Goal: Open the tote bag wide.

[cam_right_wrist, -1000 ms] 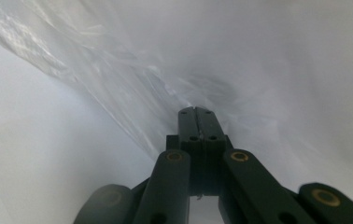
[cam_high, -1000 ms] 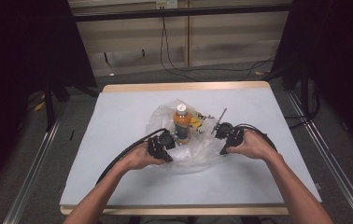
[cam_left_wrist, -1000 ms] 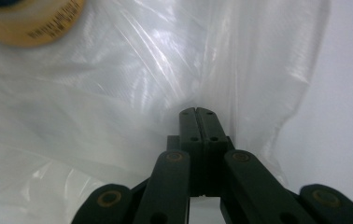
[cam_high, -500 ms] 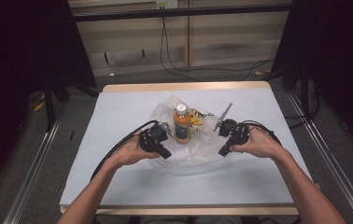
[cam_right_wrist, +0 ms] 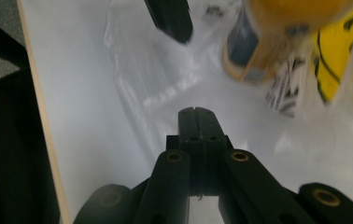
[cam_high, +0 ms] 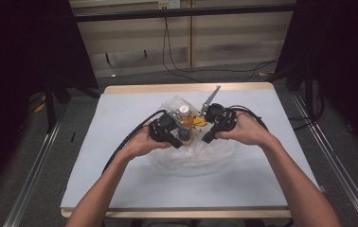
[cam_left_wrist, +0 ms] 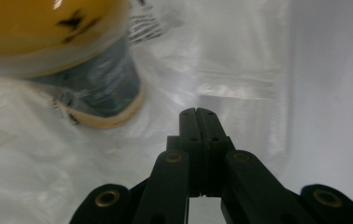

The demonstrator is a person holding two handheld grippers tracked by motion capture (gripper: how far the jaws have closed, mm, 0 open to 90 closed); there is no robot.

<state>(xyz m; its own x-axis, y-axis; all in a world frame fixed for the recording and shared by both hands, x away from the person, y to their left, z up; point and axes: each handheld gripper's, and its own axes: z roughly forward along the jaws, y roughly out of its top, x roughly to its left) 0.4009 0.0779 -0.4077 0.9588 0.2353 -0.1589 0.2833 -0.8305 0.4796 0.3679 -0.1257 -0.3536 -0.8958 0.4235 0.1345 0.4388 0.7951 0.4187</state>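
Observation:
A clear plastic bag (cam_high: 193,161) lies crumpled mid-table. Standing in it is a small bottle (cam_high: 185,124) with orange liquid, a white cap and a dark label. A yellow printed packet (cam_high: 199,123) sits just right of the bottle. My left gripper (cam_high: 179,143) is at the bottle's left and my right gripper (cam_high: 206,139) at its right. Both are shut, with bag film drawn up to the jaws. The left gripper view puts the shut tips (cam_left_wrist: 196,112) over the bag (cam_left_wrist: 240,60), below the bottle (cam_left_wrist: 86,79). In the right gripper view the tips (cam_right_wrist: 196,110) meet a bag fold (cam_right_wrist: 142,79); bottle (cam_right_wrist: 258,42) and packet (cam_right_wrist: 340,60) lie beyond.
The white table (cam_high: 120,184) has a wooden rim and bare surface on all sides of the bag. Black cables (cam_high: 129,137) trail from both grippers. Metal rails run along the floor on both sides. The left gripper's jaws (cam_right_wrist: 170,18) show in the right gripper view.
Both hands have moved forward and closer together, now tight against the bottle's sides. The bag has bunched up around the bottle, which stays upright in about the same place.

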